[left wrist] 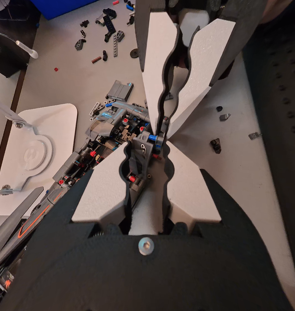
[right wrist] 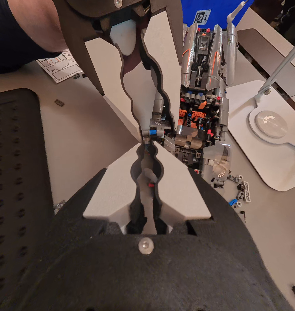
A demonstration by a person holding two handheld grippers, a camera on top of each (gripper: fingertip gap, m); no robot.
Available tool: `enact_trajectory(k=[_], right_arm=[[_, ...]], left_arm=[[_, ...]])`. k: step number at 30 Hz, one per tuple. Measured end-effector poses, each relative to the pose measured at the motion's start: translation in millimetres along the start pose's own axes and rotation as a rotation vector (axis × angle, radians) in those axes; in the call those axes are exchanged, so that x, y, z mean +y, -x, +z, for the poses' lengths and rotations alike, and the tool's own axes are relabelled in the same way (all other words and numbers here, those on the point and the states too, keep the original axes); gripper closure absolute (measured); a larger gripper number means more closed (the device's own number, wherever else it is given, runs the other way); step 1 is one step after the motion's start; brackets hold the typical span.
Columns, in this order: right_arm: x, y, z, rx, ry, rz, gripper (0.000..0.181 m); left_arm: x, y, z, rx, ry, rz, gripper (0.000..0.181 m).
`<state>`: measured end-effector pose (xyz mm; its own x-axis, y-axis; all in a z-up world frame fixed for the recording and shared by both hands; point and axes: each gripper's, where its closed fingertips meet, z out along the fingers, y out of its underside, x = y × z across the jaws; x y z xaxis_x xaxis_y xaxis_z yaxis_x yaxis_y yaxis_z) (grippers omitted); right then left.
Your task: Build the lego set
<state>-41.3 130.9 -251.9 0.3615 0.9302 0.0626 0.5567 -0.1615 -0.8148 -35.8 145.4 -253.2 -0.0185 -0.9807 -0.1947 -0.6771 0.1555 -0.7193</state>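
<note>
In the left wrist view the left tool stands narrowly parted astride a grey panel of the lego car at centre; stiff, light, knock-apart plastic. In the right wrist view the right tool pinches a small grey connector at 12 o'clock; best held by its flat sides.

Lego car model runs off the lower left edge in the left wrist view; its near end is covered by the left gripper body. In the right wrist view the right gripper fingers hide the model's near left corner, so contact with the small grey connector with a blue pin can't be judged. Red-tipped part between the right fingers is blurred, kind unclear. Blue bin cut off at the top. Printed sheet half covered by a forearm. Loose pieces far off are too small to identify. Black perforated mat blurs out at the left edge.
</note>
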Motion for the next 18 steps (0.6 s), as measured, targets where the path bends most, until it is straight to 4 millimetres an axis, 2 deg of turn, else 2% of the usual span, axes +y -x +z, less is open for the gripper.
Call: enact_trajectory(k=[18], right_arm=[[-0.8,2.1,-0.3,-0.015,0.007,0.043,0.177]], left_arm=[[0.0,-1.7,-0.6,0.006,0.007,0.0,0.143]])
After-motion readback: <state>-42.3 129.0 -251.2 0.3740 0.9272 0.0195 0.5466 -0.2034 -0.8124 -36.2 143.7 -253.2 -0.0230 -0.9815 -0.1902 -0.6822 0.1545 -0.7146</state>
